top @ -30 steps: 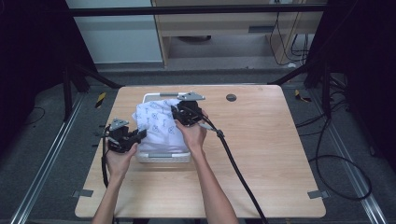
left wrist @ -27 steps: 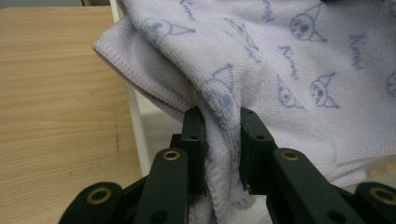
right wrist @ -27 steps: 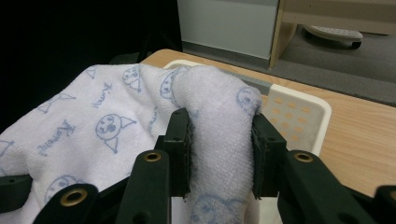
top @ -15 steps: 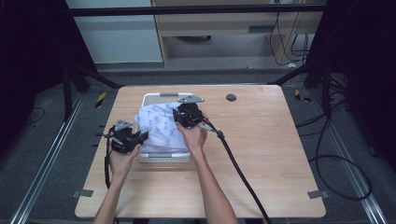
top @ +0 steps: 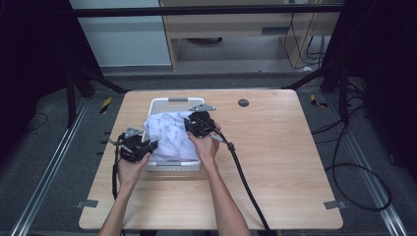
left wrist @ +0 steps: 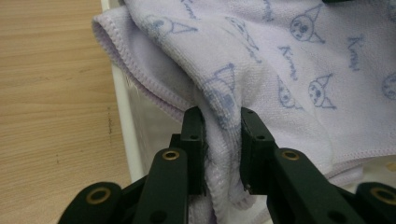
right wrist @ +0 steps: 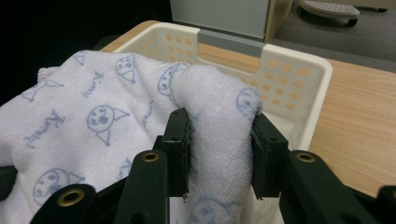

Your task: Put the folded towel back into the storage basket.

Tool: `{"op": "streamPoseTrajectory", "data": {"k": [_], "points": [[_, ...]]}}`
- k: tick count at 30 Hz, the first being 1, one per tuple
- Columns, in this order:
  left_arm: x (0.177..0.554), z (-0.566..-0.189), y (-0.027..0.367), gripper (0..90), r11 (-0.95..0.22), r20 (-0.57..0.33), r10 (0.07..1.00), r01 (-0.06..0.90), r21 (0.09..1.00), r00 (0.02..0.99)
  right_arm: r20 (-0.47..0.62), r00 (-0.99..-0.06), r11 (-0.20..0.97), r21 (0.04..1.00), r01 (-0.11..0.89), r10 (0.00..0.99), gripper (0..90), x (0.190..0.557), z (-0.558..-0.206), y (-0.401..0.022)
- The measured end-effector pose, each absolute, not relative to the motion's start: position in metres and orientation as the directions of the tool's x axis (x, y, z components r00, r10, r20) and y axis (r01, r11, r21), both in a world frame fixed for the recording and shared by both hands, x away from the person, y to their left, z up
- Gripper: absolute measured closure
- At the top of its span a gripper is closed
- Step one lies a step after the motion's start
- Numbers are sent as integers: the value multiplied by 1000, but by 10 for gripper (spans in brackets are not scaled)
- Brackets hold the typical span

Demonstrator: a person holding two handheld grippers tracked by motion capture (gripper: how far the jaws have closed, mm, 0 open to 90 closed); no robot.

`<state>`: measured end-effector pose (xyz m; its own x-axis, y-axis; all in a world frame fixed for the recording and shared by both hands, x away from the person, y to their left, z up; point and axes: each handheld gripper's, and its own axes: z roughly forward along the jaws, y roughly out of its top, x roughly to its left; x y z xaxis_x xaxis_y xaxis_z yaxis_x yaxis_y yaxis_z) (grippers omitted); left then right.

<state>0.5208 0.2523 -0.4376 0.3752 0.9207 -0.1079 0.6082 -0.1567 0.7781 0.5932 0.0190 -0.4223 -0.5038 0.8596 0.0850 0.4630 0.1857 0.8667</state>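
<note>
High view: white perforated basket (top: pixel 169 102) on a wooden tabletop (top: pixel 275 167), towards its left half, with a pale lilac towel (top: pixel 169 136) printed with blue cartoon faces draped across the basket and spilling over its left rim. Left tongs (top: pixel 150 146) at the towel's near-left edge, by the basket's near-left corner; right tongs (top: pixel 189 125) at the towel's far-right part, over the basket. Black cable (top: pixel 243 182) trailing from the right tongs across the tabletop to the near edge. Small dark round mark (top: pixel 243 103) on the tabletop to the right of the basket, well apart from it.

Left gripper view: left tongs (left wrist: pixel 223 135) clamped on a bunched fold of the towel (left wrist: pixel 289 60), cloth squeezed between the two black jaws, a hemmed edge hanging just beyond the basket's white rim (left wrist: pixel 125 135); bare wood to the left.

Right gripper view: right tongs (right wrist: pixel 219 135) clamped on a thick rolled fold of the towel (right wrist: pixel 93 116), pads pressing it on both sides, fold raised above the basket; basket's far wall (right wrist: pixel 280 77) with rows of round holes and a grey handle strip (right wrist: pixel 231 43) behind it.
</note>
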Motion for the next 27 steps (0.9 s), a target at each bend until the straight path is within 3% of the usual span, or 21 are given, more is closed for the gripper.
{"op": "streamPoseTrajectory", "data": {"k": [27], "points": [[522, -440, 252, 688, -171, -83, 928, 613, 772, 363, 15, -510, 273, 830, 486, 860, 570, 601, -438, 20]]}}
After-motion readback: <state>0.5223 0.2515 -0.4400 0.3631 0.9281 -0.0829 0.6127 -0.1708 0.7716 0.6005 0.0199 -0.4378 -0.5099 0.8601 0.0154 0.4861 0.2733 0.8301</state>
